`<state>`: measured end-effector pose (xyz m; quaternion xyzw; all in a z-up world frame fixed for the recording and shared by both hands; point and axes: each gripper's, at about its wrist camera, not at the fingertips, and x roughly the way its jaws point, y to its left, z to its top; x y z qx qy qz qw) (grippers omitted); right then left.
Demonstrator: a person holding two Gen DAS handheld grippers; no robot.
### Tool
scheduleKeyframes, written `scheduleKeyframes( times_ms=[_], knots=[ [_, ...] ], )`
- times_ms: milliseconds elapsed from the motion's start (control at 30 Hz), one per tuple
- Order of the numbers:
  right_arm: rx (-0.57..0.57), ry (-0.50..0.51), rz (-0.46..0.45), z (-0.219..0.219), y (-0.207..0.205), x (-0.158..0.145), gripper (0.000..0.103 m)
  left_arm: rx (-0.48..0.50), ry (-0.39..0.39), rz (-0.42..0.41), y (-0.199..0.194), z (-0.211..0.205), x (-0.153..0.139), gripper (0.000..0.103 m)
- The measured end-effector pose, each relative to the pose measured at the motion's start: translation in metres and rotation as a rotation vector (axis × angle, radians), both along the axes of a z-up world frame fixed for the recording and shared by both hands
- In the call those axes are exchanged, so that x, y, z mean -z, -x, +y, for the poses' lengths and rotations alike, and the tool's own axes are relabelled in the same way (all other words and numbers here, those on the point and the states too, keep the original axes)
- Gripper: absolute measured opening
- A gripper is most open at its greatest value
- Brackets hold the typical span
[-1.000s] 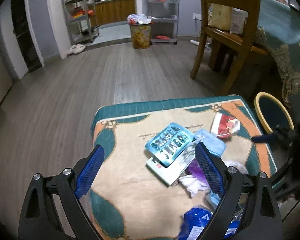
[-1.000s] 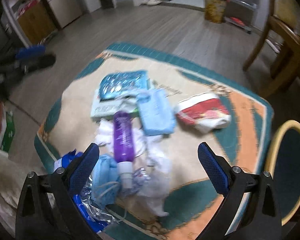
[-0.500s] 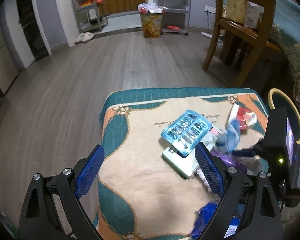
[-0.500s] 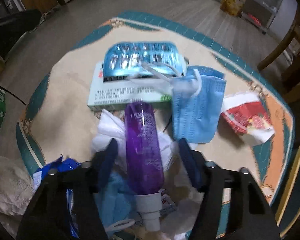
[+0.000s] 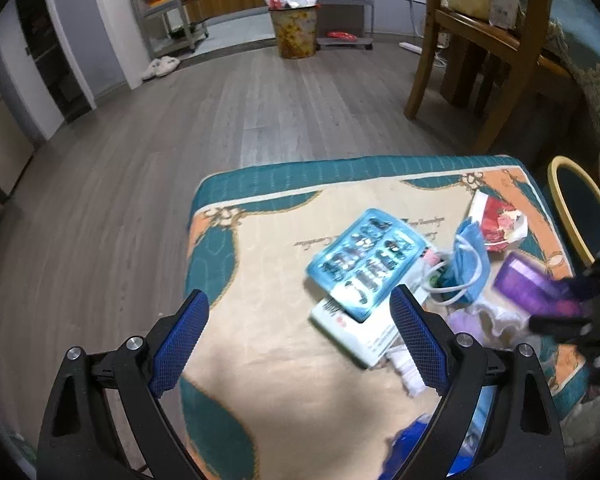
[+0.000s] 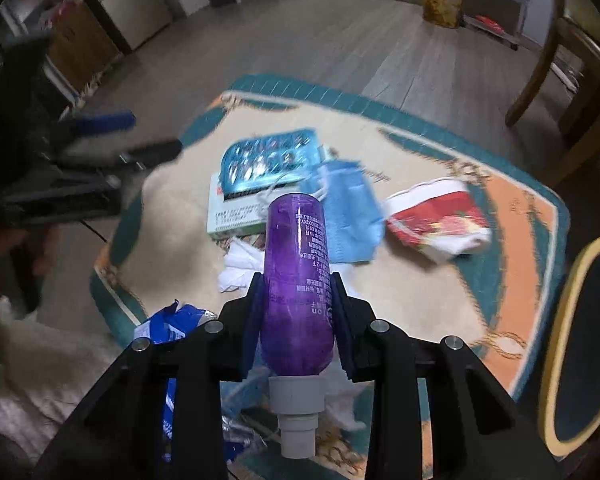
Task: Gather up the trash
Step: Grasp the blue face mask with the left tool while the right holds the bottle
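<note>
My right gripper point(image 6: 298, 292) is shut on a purple bottle point(image 6: 296, 264), held above a patterned cushion point(image 6: 500, 240) with its grey neck toward the camera. The bottle also shows in the left wrist view point(image 5: 536, 284). Trash lies on the cushion: a blue blister pack point(image 5: 366, 264), a white box point(image 5: 360, 328) under it, a blue face mask point(image 6: 348, 208), a red-and-white wrapper point(image 6: 436, 220), white tissue point(image 6: 236, 264) and a blue bag point(image 6: 172, 324). My left gripper point(image 5: 298, 344) is open and empty over the cushion's near left part.
A yellow-rimmed dark bin point(image 6: 580, 340) stands right of the cushion. A wooden chair point(image 5: 484, 40) and a covered table point(image 5: 588, 60) are at the back right. A full waste basket point(image 5: 296, 28) and metal shelves point(image 5: 168, 4) stand far across the wooden floor.
My right gripper closed on the purple bottle and lifted it off the pile. The face mask shifted. My left gripper drifted left and stayed open.
</note>
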<state>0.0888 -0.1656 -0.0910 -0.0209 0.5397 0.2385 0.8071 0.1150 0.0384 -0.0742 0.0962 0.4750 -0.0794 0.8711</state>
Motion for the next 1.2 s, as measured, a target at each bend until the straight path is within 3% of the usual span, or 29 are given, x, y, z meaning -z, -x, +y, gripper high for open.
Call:
scheduleKeyframes(
  times_ms=[167, 433, 733, 800, 867, 967, 1067, 1200],
  knots=[
    [0.110, 0.021, -0.054, -0.043, -0.012, -0.015, 0.032, 0.054, -0.002, 0.023, -0.006, -0.034, 0.008, 0.092],
    [0.222, -0.004, -0.068, -0.100, -0.021, -0.021, 0.032, 0.158, 0.012, 0.072, -0.015, -0.099, 0.025, 0.092],
    [0.253, -0.042, -0.069, -0.131, -0.015, -0.023, 0.032, 0.151, 0.011, 0.150, -0.031, -0.122, 0.049, 0.091],
    [0.258, -0.049, -0.071, -0.137, -0.015, -0.025, 0.032, 0.158, 0.016, 0.165, -0.032, -0.125, 0.051, 0.085],
    [0.263, -0.053, -0.074, -0.139, -0.015, -0.027, 0.031, 0.174, 0.017, 0.191, -0.032, -0.127, 0.053, 0.054],
    [0.279, -0.066, -0.076, -0.144, -0.018, -0.029, 0.032, 0.207, 0.041, 0.220, -0.030, -0.128, 0.052, 0.029],
    [0.284, -0.083, -0.074, -0.145, -0.020, -0.030, 0.032, 0.230, 0.061, 0.214, -0.025, -0.127, 0.043, 0.018],
    [0.270, -0.076, -0.088, -0.141, -0.019, -0.033, 0.032, 0.239, 0.092, 0.163, -0.015, -0.123, 0.018, 0.012]
  ],
)
